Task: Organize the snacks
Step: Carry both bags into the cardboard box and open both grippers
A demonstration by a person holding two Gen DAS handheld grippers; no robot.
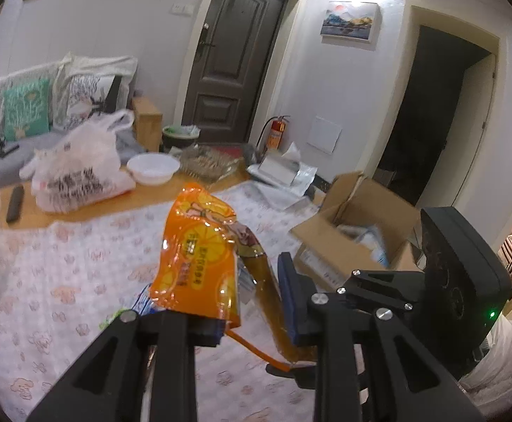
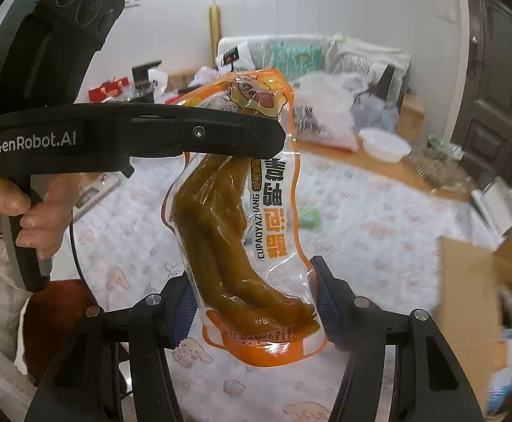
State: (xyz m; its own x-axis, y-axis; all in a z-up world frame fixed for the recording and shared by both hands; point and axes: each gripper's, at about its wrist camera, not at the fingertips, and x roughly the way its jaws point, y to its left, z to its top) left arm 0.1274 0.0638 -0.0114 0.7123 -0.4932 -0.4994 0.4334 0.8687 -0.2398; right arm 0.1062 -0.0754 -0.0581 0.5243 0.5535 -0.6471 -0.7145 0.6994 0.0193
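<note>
An orange snack packet (image 2: 241, 211), clear-fronted with a brown marinated piece inside and the letters CUPAOYAZHANG down its side, hangs in the middle of the right wrist view, lifted clear of the tabletop (image 2: 379, 232) and its pale floral cloth. The left claw (image 2: 277, 137) reaches in from the left edge of that view and is pinched fully closed on the packet's upper part; a hand (image 2: 34, 218) grips its handle at the left. The right claw (image 2: 252, 302), at the bottom centre, stands about half open with the packet's lower end between its blue pads (image 2: 185, 313); both pads lie against the packet's sides, though a firm squeeze cannot be told.

In the left wrist view the same snack packet (image 1: 196, 256) rises from the left claw (image 1: 206, 327) at the bottom centre, crumpled and tilted, its brown part trailing to the lower right to the right claw (image 1: 291, 302). An open cardboard box (image 1: 354, 232) sits right of centre. Farther back, in the upper left, a white plastic bag (image 1: 76, 172) and a white bowl (image 1: 153, 168) rest on bare wood beyond the cloth, and a dark remote (image 1: 14, 204) lies at the left edge.
</note>
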